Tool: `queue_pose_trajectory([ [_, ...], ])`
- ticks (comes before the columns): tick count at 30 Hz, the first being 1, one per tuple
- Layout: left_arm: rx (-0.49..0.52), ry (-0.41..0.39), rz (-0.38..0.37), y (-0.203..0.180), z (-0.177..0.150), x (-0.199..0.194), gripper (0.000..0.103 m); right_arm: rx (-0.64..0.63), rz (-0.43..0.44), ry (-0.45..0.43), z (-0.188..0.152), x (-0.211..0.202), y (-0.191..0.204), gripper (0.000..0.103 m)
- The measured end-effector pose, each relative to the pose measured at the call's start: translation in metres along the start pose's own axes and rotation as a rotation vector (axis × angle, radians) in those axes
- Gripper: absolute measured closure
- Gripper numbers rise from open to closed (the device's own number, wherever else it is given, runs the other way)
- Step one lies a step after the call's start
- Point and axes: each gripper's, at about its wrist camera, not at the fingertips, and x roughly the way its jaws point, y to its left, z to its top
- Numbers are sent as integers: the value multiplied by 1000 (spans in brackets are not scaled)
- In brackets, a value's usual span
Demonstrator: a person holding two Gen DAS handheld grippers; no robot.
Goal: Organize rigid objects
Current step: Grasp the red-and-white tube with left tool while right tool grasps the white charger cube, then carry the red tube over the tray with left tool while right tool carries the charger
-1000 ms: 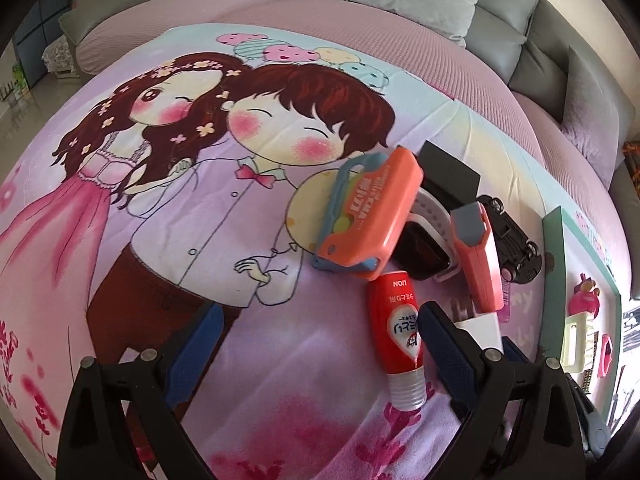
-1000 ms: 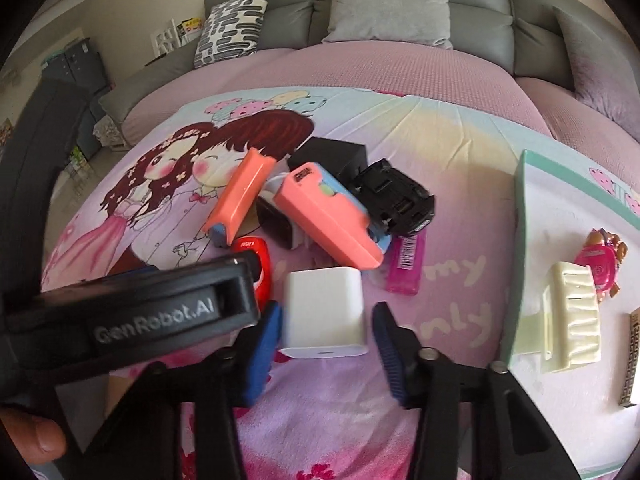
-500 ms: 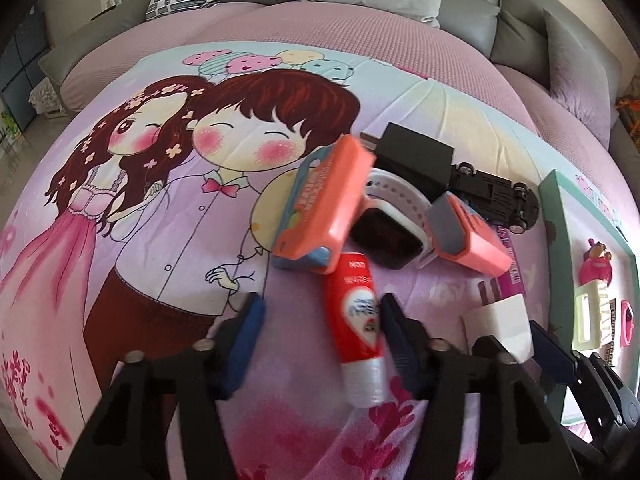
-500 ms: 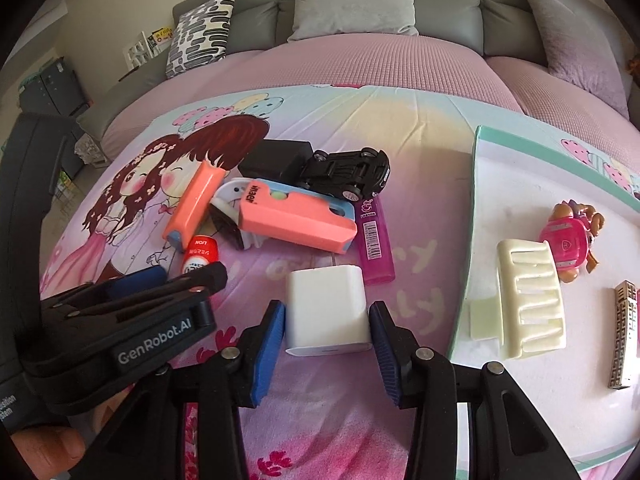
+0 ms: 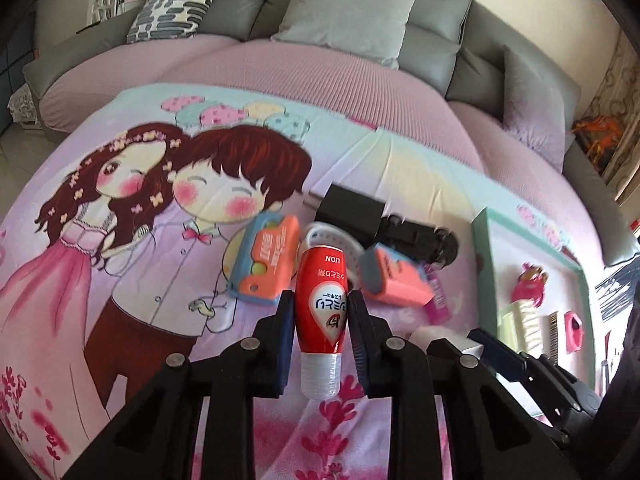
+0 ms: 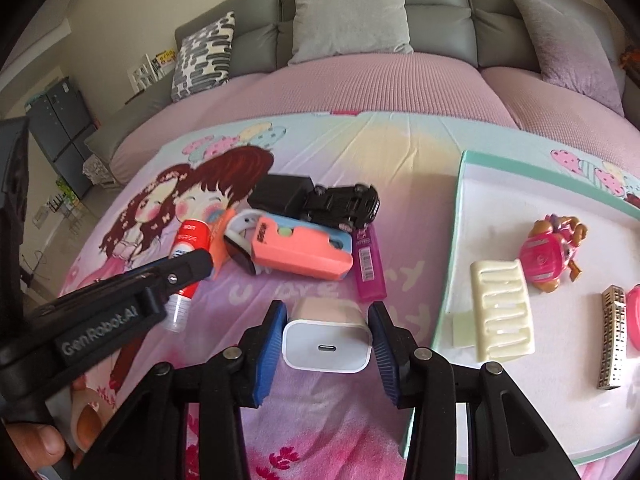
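My left gripper (image 5: 319, 312) is shut on a red tube with a clear cap (image 5: 323, 308) and holds it lifted off the bedspread; the tube also shows in the right wrist view (image 6: 188, 260). My right gripper (image 6: 325, 334) is shut on a white charger block (image 6: 325, 340), its USB port facing the camera. Behind lies a pile: two orange-and-blue cases (image 6: 304, 250) (image 5: 266, 266), a white smartwatch (image 6: 240, 240), a black adapter (image 6: 280, 192), a black toy car (image 6: 344, 204) and a pink lighter (image 6: 370, 268).
A white mat with a teal border (image 6: 464, 216) lies at the right, holding a cream hair clip (image 6: 502, 316), a pink toy figure (image 6: 554, 254), a metal building model (image 6: 612, 340) and a pink item (image 6: 634, 320). Grey sofa cushions (image 6: 348, 16) stand behind the pink bed.
My left gripper has closed on the red tube and raised it from the bedspread. My right gripper has closed on the white charger and lifted it slightly, tilting its port toward the camera.
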Motion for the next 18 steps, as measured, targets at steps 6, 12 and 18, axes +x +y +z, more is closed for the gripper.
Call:
queue_pose_trajectory([
  [6,-5,-46,-33,-7,6,-13,76,40,-28,-30,5,-13,-12,58],
  [12,32,-53,-81,-28,6,-16,76,93,-50,-118,12,-44,-35,58],
  [18,93,-49,-138,-63,4,-16,76,171,-161,-177,16,-73,-74,58],
])
